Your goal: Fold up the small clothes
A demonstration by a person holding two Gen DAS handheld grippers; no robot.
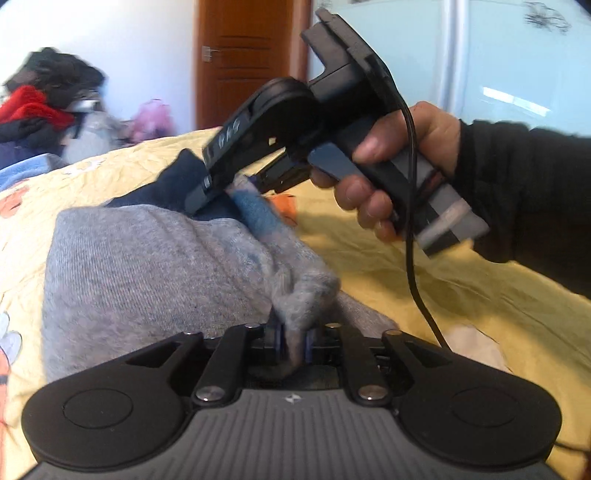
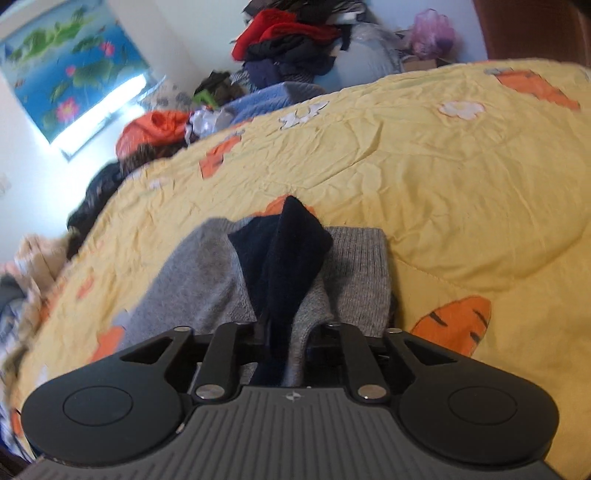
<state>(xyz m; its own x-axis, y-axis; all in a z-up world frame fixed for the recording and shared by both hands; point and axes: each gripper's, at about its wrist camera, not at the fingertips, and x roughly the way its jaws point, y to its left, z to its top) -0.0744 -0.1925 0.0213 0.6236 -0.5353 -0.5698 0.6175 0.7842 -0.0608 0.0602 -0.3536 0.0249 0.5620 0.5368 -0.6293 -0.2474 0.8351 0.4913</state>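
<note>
Both hand-held grippers, left (image 1: 293,341) and right (image 2: 282,350), pinch the unlabelled grey garment (image 1: 147,266).

Loads of open yellow quilt (image 2: 424,177) around the grey garment (image 2: 207,280); clothes pile (image 2: 288,33) crowds the bed's far edge.

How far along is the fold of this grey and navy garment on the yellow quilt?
Done: the grey and navy garment lies doubled on the yellow quilt. In hand: left gripper and right gripper each have its edge between their fingers. Left: letting go, smoothing, then the clothes pile.
</note>
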